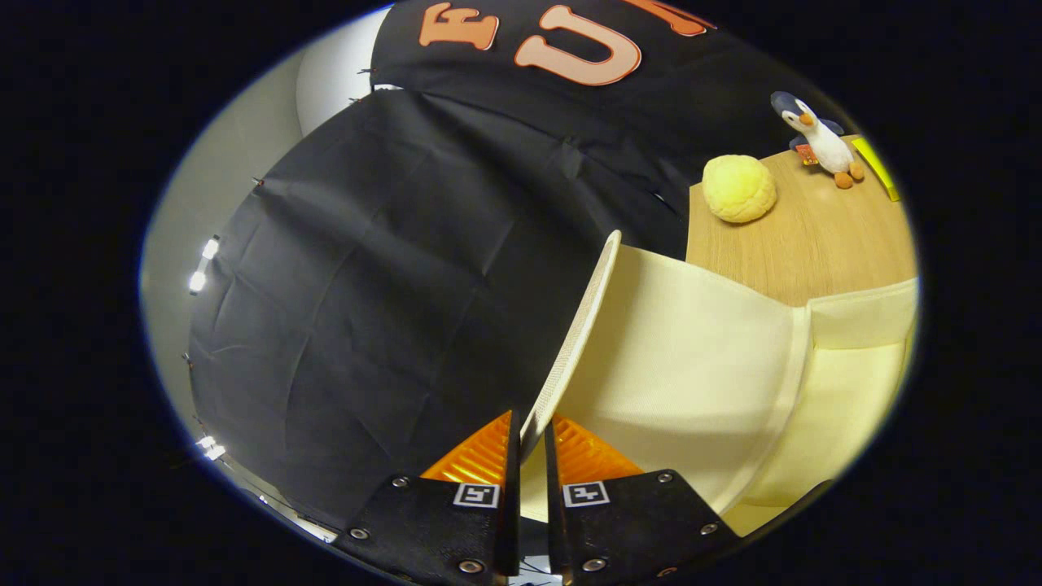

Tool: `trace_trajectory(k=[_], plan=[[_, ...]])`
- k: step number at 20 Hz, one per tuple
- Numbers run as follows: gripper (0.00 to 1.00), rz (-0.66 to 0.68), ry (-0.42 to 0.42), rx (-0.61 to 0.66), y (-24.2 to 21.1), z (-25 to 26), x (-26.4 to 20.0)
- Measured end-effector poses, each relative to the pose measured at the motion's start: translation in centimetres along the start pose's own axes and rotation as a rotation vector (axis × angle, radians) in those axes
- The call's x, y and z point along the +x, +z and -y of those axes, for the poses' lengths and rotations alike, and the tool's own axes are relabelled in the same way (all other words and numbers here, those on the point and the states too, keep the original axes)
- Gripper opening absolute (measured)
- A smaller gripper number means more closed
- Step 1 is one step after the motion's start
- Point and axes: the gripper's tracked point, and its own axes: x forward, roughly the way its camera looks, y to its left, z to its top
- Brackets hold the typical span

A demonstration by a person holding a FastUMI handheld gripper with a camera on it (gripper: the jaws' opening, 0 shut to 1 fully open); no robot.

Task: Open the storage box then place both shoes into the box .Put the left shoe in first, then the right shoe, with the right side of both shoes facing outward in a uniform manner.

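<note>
The storage box's cream lid (676, 358) is lifted and stands tilted up on edge, its thin rim running away from my fingers toward the wooden table. My gripper (531, 443) is shut on the lid's near edge, one finger on each side of it. Beyond the lid's hinge, part of the cream box body (855, 382) shows on the right. No shoe is in sight.
A wooden table (806, 244) lies beyond the box. On it sit a round yellow plush (739, 189), a small penguin toy (824, 140) and a yellow object (877, 167) at the far edge. Black cloth hangs left of the lid.
</note>
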Motion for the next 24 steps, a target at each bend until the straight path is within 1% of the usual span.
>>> trace_trajectory(k=[1,3,5,6,7,8,10,12,13,14,16,19,22,24], plan=[[0.14,-0.007,-0.031,-0.013,-0.3,0.4,1.0],[0.14,-0.024,-0.067,-0.023,-1.0,0.6,2.8],[0.19,-0.034,-0.088,-0.019,-1.5,0.6,3.6],[0.36,-0.029,-0.099,-0.025,-1.3,0.7,3.4],[0.44,-0.026,-0.106,-0.039,-1.2,1.0,3.0],[0.57,-0.02,-0.111,-0.061,-1.2,1.1,2.1],[0.67,-0.009,-0.133,-0.107,-1.2,2.2,0.0],[0.73,0.014,-0.168,-0.148,-1.1,4.4,-2.9],[0.74,0.027,-0.19,-0.169,-1.1,5.8,-4.4],[0.77,0.041,-0.218,-0.195,-0.9,7.1,-6.1],[0.81,0.071,-0.289,-0.262,-0.4,10.1,-9.7],[0.82,0.141,-0.418,-0.355,0.8,15.2,-15.3],[0.83,0.196,-0.541,-0.387,1.4,20.5,-20.9],[0.82,0.213,-0.633,-0.385,0.7,24.5,-24.2]])
